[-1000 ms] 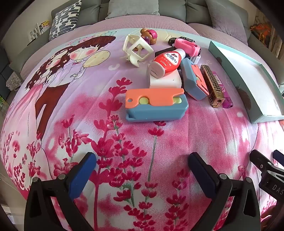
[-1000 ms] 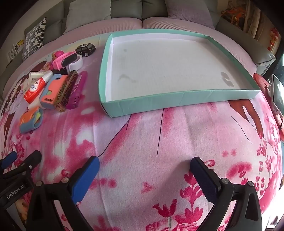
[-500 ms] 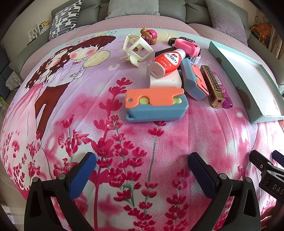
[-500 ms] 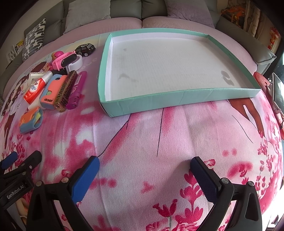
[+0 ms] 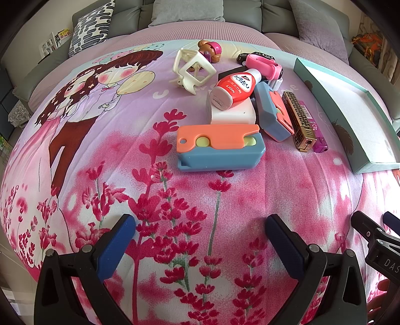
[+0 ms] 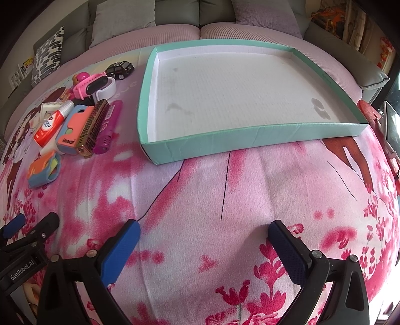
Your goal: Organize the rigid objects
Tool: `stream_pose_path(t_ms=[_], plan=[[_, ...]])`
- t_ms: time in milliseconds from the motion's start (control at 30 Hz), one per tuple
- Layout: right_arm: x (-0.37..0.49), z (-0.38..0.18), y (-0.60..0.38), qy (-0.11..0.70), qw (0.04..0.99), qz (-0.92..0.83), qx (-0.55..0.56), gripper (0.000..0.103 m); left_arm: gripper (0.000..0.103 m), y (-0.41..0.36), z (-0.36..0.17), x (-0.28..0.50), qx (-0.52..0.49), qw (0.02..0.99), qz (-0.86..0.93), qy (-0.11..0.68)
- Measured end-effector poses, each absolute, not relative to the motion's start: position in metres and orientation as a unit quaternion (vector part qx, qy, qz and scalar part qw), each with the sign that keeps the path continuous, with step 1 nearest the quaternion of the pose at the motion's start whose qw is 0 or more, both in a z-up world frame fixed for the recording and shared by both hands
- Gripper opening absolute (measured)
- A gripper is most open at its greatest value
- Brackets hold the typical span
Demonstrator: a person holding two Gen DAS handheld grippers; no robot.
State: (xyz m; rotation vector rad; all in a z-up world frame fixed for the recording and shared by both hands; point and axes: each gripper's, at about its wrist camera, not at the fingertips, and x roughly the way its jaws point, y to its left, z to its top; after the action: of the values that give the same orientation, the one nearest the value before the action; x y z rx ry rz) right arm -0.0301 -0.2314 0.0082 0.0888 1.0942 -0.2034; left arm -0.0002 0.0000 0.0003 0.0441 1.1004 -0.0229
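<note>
A pile of small objects lies on the pink floral cloth. An orange-and-blue case (image 5: 220, 147) lies nearest my left gripper (image 5: 200, 240), which is open and empty, well short of it. Behind it are a red glue bottle (image 5: 235, 87) on a white block (image 5: 232, 113), a second blue-and-orange case (image 5: 273, 112), a gold harmonica (image 5: 297, 120), a purple lighter (image 5: 316, 135), a white frame (image 5: 192, 71) and a pink watch (image 5: 262, 63). A shallow teal tray (image 6: 200, 146) lies empty ahead of my right gripper (image 6: 203, 247), which is open and empty.
A black toy car (image 6: 120, 70) and a small pink-and-brown toy (image 5: 210, 48) lie at the back of the pile. A grey sofa with cushions (image 5: 185, 11) runs behind the cloth. A red object (image 6: 375, 120) lies at the right edge. The other gripper's tip (image 5: 370, 232) shows at lower right.
Nothing has visibly changed beyond a very slight camera shift; both grippers stay open and nothing on the cloth has moved.
</note>
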Motion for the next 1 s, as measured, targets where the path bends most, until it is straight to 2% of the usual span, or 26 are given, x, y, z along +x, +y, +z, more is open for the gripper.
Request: stream_pose_path(t_ms=[1000], plan=[[-0.0304,0.0103,-0.2326,0.519,0.848,-0.096,0.044,0.103,0.103,-0.0007,-0.0004,-0.0001,0.021,0.852,-0.011,0.522]])
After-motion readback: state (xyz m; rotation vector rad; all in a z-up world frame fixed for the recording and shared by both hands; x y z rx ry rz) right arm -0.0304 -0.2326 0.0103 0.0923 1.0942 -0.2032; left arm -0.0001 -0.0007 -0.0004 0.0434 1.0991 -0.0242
